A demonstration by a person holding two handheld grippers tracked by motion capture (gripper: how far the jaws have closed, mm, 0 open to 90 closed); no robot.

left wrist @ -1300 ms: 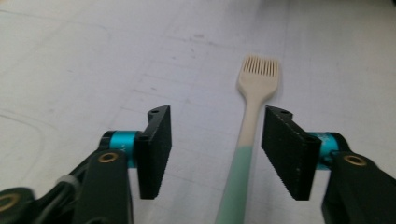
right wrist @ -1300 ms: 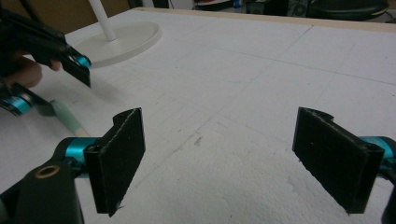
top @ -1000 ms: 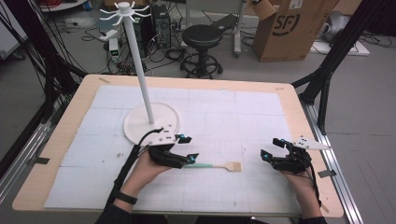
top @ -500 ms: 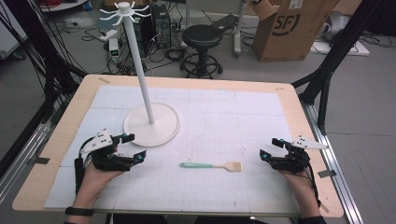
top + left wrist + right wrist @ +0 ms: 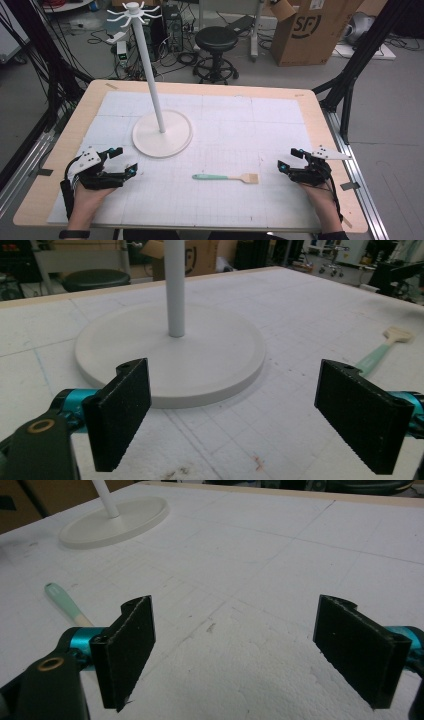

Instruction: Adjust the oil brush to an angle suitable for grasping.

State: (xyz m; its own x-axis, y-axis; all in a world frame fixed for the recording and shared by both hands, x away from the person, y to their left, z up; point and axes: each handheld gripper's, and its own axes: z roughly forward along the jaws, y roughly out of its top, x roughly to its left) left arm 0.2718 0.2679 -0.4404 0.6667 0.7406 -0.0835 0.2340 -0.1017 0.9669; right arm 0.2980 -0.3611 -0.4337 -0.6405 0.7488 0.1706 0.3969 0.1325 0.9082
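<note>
Fingers (image 5: 120, 415) on the left gripper (image 5: 117, 164) stand wide and empty, as do the right gripper's (image 5: 290, 161); approach the brush (image 5: 226, 177) at 3 o'clock, probably gripping its green handle squarely.

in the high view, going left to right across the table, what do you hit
left gripper → stand base → brush → right gripper
</note>
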